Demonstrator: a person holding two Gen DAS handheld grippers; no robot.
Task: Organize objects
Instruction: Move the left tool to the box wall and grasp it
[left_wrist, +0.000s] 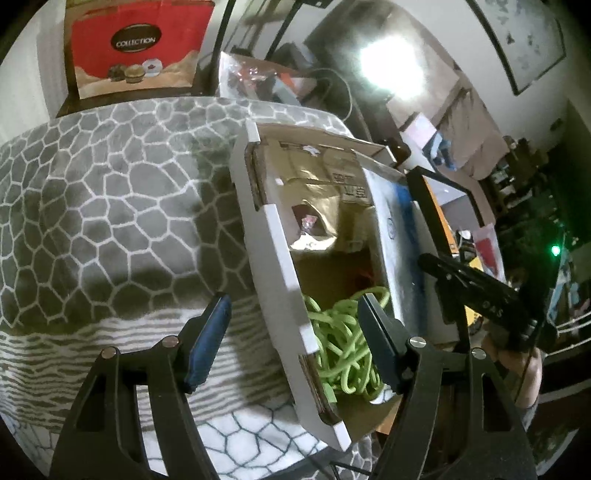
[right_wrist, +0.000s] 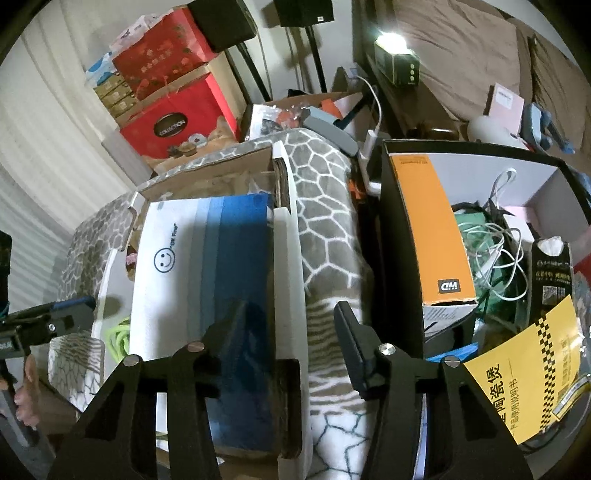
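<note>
An open cardboard box (left_wrist: 273, 236) with white edges lies on a grey patterned blanket (left_wrist: 110, 184). Inside it are a tangled green cable (left_wrist: 340, 343), a brown paper bag (left_wrist: 314, 184) and a white and blue package (right_wrist: 207, 251). My left gripper (left_wrist: 293, 332) is open and straddles the box's left wall; one blue pad is over the blanket, the other over the cable. My right gripper (right_wrist: 291, 332) straddles the box's right wall (right_wrist: 291, 236), one finger above the package and one outside. Its pads stand apart from the wall. Each gripper shows at the edge of the other's view.
A black bin (right_wrist: 399, 229) right of the blanket holds an orange box (right_wrist: 432, 229), white cables (right_wrist: 495, 254) and a yellow leaflet (right_wrist: 528, 373). Red gift boxes (right_wrist: 173, 122) are stacked behind. A person's hand (right_wrist: 26, 398) holds the left gripper's handle.
</note>
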